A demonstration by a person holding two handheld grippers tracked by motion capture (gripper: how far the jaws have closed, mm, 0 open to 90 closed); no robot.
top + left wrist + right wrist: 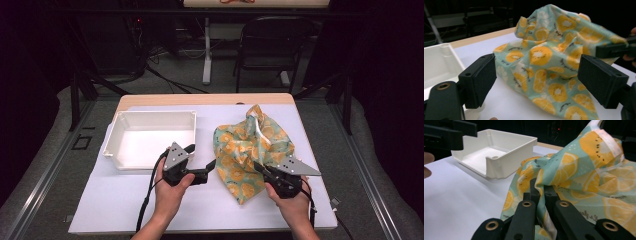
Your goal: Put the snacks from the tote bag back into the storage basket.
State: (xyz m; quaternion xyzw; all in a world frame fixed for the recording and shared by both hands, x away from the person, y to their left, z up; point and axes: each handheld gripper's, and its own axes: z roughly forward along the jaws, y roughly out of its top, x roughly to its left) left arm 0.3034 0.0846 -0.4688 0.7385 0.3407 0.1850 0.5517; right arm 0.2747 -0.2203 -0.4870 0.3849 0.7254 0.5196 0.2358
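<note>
A teal cloth printed with orange slices (250, 145) lies bunched on the right half of the white table top, and its far part is raised into a peak. My right gripper (261, 169) is shut on the cloth's near edge, with a fold pinched between its black jaws (540, 188). My left gripper (202, 156) is just left of the cloth and points toward it. Its jaws (536, 75) stand open, and the cloth (549, 57) lies beyond them, untouched by the pads. The right gripper (614, 48) also shows at the cloth's right edge in the left gripper view.
A white plastic tray (150, 114) with nothing in it stands at the back left of the table, just behind my left gripper. Its notched front wall (499, 167) faces the cloth. A folding chair (272, 45) and a table leg stand beyond the far edge.
</note>
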